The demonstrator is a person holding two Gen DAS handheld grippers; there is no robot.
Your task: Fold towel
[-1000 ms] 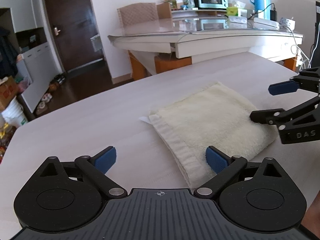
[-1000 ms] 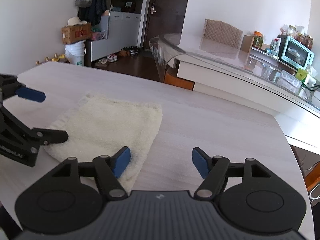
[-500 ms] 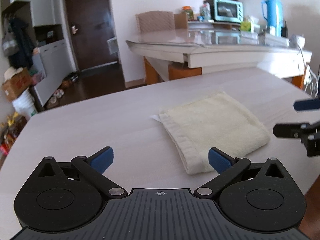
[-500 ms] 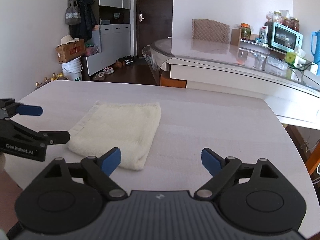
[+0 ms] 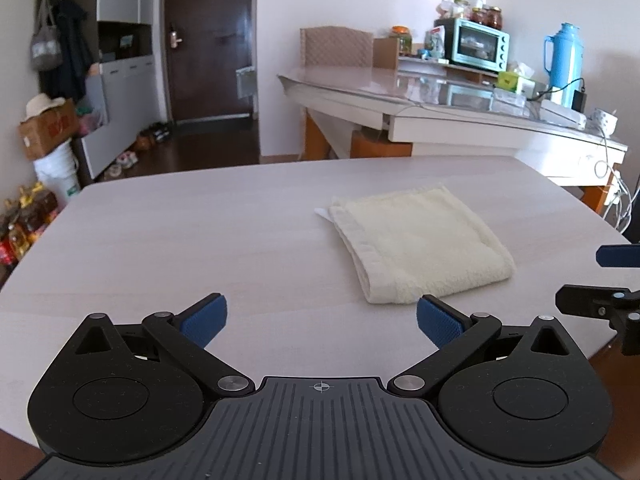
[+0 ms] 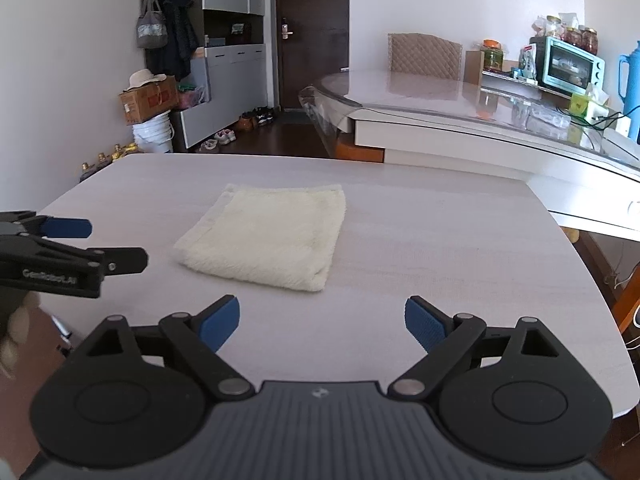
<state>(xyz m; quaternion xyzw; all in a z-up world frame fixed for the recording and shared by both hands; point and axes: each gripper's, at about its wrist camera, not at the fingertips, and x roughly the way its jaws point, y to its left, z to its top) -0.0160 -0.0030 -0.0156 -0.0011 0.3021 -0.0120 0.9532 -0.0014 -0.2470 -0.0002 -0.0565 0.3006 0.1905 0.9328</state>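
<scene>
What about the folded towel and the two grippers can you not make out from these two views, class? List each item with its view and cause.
- towel: layer count, underside; hidden by its own top layer, both views.
- white tag at its corner: too small to read, left wrist view.
- right gripper: body cut off by the frame edge there.
- left gripper: the hand holding it is blurred at the edge, right wrist view.

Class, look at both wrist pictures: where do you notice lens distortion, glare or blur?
Left wrist view: the table edge bows from fisheye distortion, and the corners darken. Right wrist view: the glass-topped counter shows glare and reflections; the hand at the left edge is blurred. The towel looks sharp in both.
</scene>
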